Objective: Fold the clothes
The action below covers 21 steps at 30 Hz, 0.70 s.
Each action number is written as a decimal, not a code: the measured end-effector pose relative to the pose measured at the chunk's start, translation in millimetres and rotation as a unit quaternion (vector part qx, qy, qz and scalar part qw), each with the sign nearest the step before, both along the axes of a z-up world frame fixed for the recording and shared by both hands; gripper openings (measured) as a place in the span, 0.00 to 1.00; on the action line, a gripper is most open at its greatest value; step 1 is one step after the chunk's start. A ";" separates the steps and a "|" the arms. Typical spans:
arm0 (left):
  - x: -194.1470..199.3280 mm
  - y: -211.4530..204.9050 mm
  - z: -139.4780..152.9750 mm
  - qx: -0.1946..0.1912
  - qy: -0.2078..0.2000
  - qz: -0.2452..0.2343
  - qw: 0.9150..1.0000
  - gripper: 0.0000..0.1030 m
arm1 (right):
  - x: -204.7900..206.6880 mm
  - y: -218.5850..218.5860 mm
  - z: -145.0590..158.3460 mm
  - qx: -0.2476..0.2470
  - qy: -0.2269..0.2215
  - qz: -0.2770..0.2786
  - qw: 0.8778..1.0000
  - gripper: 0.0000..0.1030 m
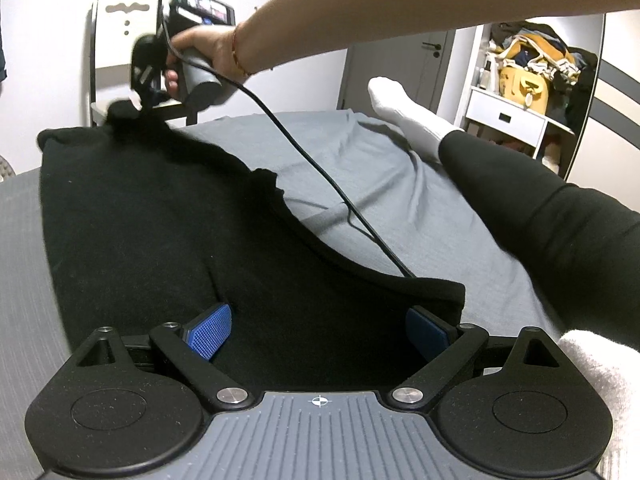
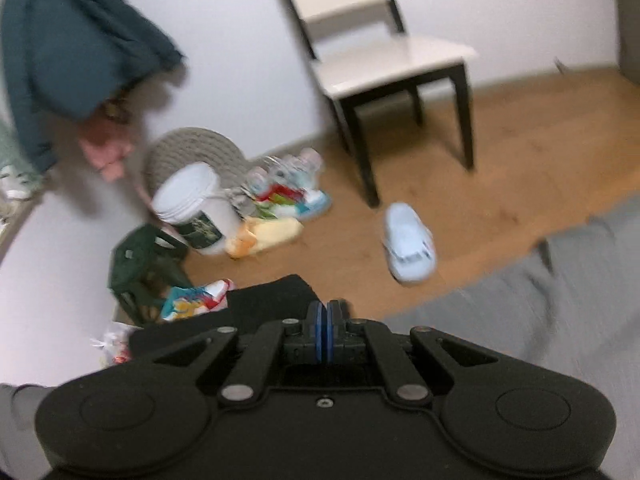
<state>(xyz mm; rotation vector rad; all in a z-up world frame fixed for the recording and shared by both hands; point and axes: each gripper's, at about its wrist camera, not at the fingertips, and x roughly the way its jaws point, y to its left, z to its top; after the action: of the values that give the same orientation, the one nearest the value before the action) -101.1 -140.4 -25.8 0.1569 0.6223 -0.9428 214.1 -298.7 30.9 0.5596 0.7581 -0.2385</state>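
Left gripper (image 1: 318, 330) low over black garment (image 1: 160, 216), fingers spread wide, right gripper (image 2: 323, 316) reached out, pinching the garment's far corner

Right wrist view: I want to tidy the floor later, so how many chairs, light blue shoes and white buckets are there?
Chair: 1
Light blue shoe: 1
White bucket: 1
Total: 3

Left gripper (image 1: 318, 332) fingers spread wide; right gripper (image 2: 327, 322) fingers pressed together.
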 end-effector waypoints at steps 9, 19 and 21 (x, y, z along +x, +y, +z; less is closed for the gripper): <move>-1.9 0.6 0.5 -0.001 -0.002 0.001 1.000 0.91 | -6.2 -25.9 -16.7 0.105 -0.010 -0.044 0.993 0.13; -2.8 0.0 -0.1 0.000 -0.006 0.001 1.000 0.91 | 15.8 4.0 6.6 -0.006 -0.003 0.042 0.999 0.29; -2.4 -0.1 -0.1 0.000 -0.006 0.001 1.000 0.91 | 24.4 12.2 2.7 -0.025 0.016 0.052 0.998 0.29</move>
<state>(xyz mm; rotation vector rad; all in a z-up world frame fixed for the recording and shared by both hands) -103.5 -140.5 -25.9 0.1620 0.6110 -0.9402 238.5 -286.5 33.7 0.4678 0.8070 -0.1692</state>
